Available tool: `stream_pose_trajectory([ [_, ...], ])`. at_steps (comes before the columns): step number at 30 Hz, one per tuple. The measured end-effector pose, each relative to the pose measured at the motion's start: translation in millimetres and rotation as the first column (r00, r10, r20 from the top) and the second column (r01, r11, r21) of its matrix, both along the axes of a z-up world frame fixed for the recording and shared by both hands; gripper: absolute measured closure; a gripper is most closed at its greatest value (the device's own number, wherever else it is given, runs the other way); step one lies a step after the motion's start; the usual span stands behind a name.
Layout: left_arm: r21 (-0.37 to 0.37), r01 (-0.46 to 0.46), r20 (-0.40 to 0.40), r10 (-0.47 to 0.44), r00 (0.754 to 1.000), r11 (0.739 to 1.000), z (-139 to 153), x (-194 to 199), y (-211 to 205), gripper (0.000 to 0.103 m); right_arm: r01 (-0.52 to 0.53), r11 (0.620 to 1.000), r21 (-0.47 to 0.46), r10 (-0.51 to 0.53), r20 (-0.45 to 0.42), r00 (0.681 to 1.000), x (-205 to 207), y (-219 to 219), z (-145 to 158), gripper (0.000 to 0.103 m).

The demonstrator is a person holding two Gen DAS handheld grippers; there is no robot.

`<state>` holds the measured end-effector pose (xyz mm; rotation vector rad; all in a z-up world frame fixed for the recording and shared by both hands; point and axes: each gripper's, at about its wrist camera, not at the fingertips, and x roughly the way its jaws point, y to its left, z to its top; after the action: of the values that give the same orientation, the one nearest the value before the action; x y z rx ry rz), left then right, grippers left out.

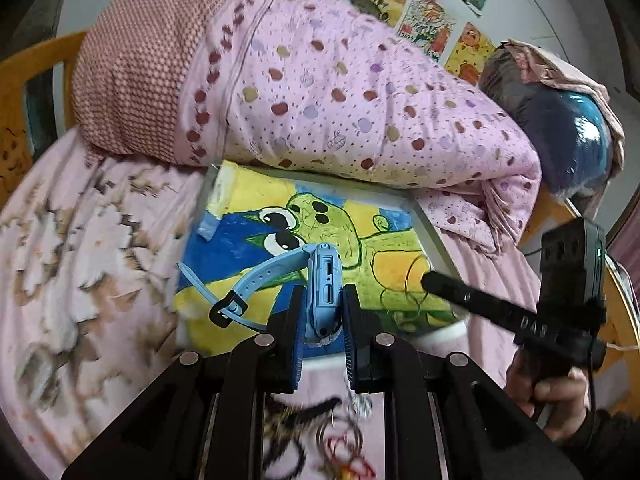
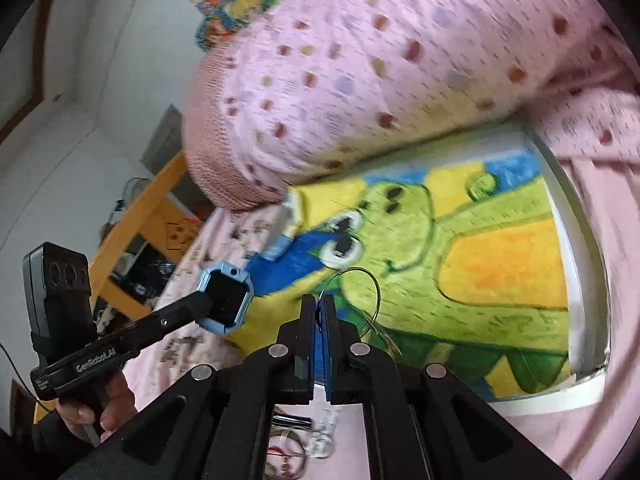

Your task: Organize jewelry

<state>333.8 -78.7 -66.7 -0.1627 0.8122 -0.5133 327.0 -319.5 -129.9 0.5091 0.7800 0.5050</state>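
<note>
My left gripper [image 1: 323, 300] is shut on a light blue smartwatch [image 1: 323, 280], gripped by its case, with the strap [image 1: 256, 276] hanging to the left above a painted tray [image 1: 430, 226] with a green cartoon dinosaur. In the right wrist view the watch [image 2: 226, 298] shows at the left with its dark screen facing me. My right gripper [image 2: 319, 306] is shut on a thin wire hoop earring [image 2: 362, 280], held over the tray [image 2: 576, 248]. The hoop [image 1: 412, 280] and the right gripper's tip [image 1: 430, 280] also show in the left wrist view.
A rolled pink dotted quilt [image 1: 320, 80] lies behind the tray on a pink bedsheet [image 1: 80, 240]. More loose jewelry, rings and hair ties [image 1: 340, 440], lies below my left gripper and under my right gripper [image 2: 300, 440]. A wooden bed frame [image 2: 152, 200] stands at the left.
</note>
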Motion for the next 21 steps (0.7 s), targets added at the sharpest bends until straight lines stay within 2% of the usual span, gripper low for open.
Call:
stream_pose_trajectory([
  [5,0.025,0.004,-0.077,-0.002,0.997,1.000,-36,27,-7,0.089,0.046,0.999,-0.020,-0.048,-0.085,0.995,4,-9,-21,0.097],
  [8,0.050,0.011,-0.130,-0.004,0.992,0.999,-56,32,-10,0.089,0.063,0.997,-0.047,-0.067,-0.097,0.993,3,-11,-24,0.097],
  [12,0.088,0.019,-0.161,-0.004,0.987,0.996,-66,34,-15,0.089,0.084,0.990,-0.116,-0.096,-0.103,0.990,3,-10,-25,0.097],
  [14,0.093,0.012,-0.171,0.004,0.985,0.996,-68,34,-14,0.088,0.100,0.987,-0.127,-0.114,-0.107,0.988,3,-13,-25,0.087],
  [16,0.090,0.005,-0.164,0.010,0.986,0.996,-67,33,-13,0.086,0.118,0.985,-0.129,-0.132,-0.105,0.986,3,-16,-25,0.069],
  [17,0.092,0.002,-0.161,0.013,0.987,0.996,-65,33,-12,0.082,0.126,0.983,-0.132,-0.139,-0.100,0.985,2,-17,-24,0.068],
  [20,0.084,-0.025,-0.133,0.037,0.990,0.996,-57,28,-6,0.055,0.141,0.978,-0.153,-0.154,-0.078,0.985,0,-19,-18,0.065],
  [21,0.075,-0.031,-0.126,0.040,0.991,0.997,-54,27,-5,0.053,0.149,0.975,-0.165,-0.162,-0.068,0.984,-1,-20,-16,0.054],
])
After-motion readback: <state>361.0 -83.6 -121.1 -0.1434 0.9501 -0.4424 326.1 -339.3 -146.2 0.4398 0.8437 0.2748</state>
